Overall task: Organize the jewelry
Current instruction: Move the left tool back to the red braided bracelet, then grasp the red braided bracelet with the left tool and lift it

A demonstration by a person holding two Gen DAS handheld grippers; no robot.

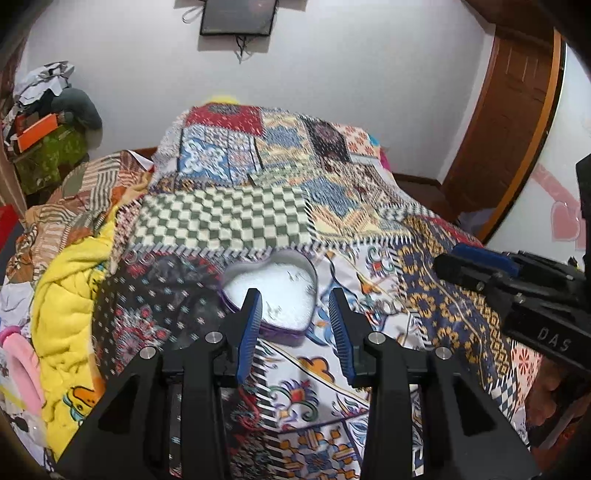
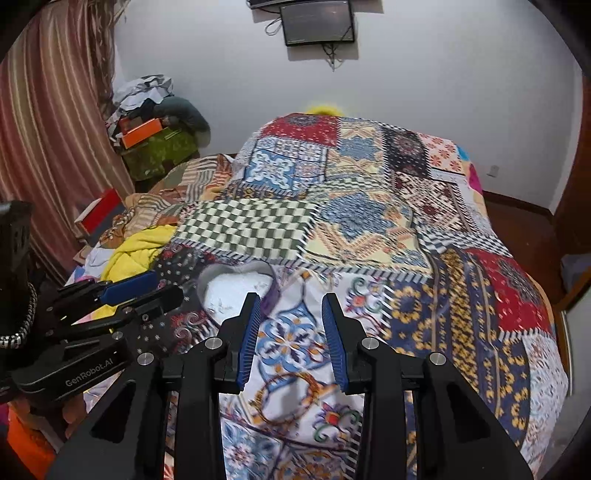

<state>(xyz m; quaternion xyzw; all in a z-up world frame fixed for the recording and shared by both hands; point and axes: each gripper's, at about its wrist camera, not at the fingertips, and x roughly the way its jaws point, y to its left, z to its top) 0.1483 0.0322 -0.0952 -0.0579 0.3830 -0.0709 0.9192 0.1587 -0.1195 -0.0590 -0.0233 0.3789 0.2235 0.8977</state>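
A heart-shaped purple tin (image 1: 291,328) with a white lining lies open on the patchwork bedspread (image 1: 229,218). Small pale jewelry bits (image 1: 271,308) lie inside it. My left gripper (image 1: 293,295) is open and empty, hovering just above the tin's near side. In the right wrist view the tin (image 2: 236,288) sits left of centre. My right gripper (image 2: 290,299) is open and empty, above the bedspread (image 2: 369,229) just right of the tin. Each gripper shows in the other's view: the right one (image 1: 480,269) at the right, the left one (image 2: 140,291) at the left.
A yellow blanket (image 1: 70,306) and rumpled patterned cloth (image 1: 74,206) lie along the bed's left side. A cluttered green chest (image 2: 159,147) stands by the striped curtain (image 2: 51,129). A dark screen (image 2: 317,22) hangs on the far wall. A wooden door (image 1: 509,122) is at the right.
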